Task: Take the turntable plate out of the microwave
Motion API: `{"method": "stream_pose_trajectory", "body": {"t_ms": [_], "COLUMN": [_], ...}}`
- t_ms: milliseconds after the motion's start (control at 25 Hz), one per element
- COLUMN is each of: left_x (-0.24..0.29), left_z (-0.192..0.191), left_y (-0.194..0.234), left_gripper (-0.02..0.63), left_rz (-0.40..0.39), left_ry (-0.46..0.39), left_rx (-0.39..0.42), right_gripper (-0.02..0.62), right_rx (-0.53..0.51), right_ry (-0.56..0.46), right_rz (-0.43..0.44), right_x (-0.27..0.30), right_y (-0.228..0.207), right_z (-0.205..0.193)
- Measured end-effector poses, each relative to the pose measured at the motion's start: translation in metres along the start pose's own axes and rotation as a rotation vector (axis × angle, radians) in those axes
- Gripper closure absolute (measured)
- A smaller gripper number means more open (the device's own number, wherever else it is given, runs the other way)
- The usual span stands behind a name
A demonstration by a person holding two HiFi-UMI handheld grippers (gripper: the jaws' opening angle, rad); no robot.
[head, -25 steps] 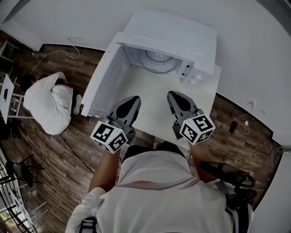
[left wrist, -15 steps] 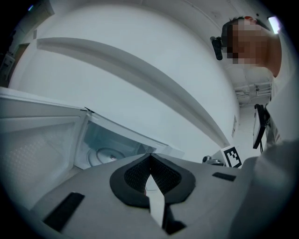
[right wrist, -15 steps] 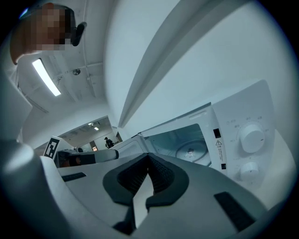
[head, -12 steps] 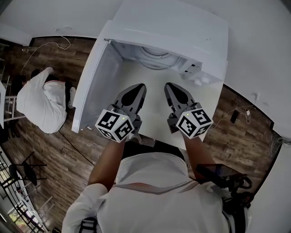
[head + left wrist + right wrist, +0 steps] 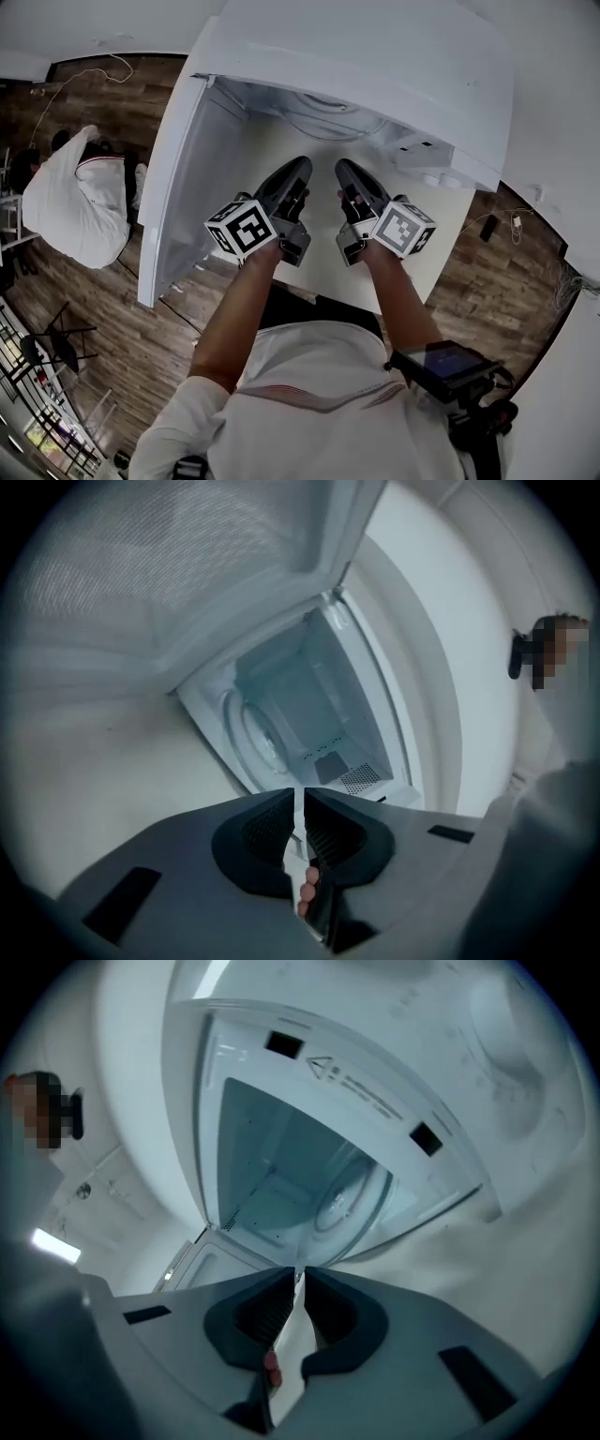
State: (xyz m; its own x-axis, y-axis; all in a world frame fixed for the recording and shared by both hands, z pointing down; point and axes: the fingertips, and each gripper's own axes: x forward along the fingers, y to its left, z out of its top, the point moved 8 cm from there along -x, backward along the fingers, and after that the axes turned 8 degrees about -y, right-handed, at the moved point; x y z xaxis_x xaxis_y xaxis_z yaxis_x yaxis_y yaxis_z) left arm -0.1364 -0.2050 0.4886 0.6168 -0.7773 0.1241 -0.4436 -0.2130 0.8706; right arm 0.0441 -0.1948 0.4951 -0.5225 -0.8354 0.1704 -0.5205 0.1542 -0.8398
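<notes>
I read left claw shut, right claw just cracking open, both empty. Risk: turntable plate, upper centre in head view, likely glass, slips from edge pinch and strikes microwave sill.

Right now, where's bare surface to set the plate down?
Free: the white table in front of the microwave, from the open door across to the table's right edge. Crowded: the cavity, where the turntable plate covers most of the floor.
</notes>
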Motion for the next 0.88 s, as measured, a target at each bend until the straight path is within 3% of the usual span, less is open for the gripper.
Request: {"method": "stream_pose_trajectory", "body": {"t_ms": [200, 400, 520, 880], "left_x": [0.012, 0.023, 0.029, 0.049], "left_z": [-0.007, -0.013, -0.012, -0.006], "left_y": [0.018, 0.033, 0.034, 0.04], "left_gripper": [0.497, 0.405, 0.376, 0.376], "left_rz": [0.004, -0.011, -0.028, -0.052], "left_ry": [-0.006, 0.018, 0.019, 0.045], "left_rx": [-0.205, -0.359, -0.39, -0.445], "right_gripper": [0.512, 0.455, 0.431, 0.423], "right_rx": [0.267, 0.403, 0.481, 0.587], "right_ry": [-0.051, -0.111, -0.13, -0.191], "right_rz": [-0.021, -0.01, 0.007, 0.043], "right_x": [0.008, 0.016, 0.018, 0.027], "right_y": [-0.021, -0.037, -0.037, -0.046], "right_z": [-0.003, -0.009, -0.012, -0.012]}}
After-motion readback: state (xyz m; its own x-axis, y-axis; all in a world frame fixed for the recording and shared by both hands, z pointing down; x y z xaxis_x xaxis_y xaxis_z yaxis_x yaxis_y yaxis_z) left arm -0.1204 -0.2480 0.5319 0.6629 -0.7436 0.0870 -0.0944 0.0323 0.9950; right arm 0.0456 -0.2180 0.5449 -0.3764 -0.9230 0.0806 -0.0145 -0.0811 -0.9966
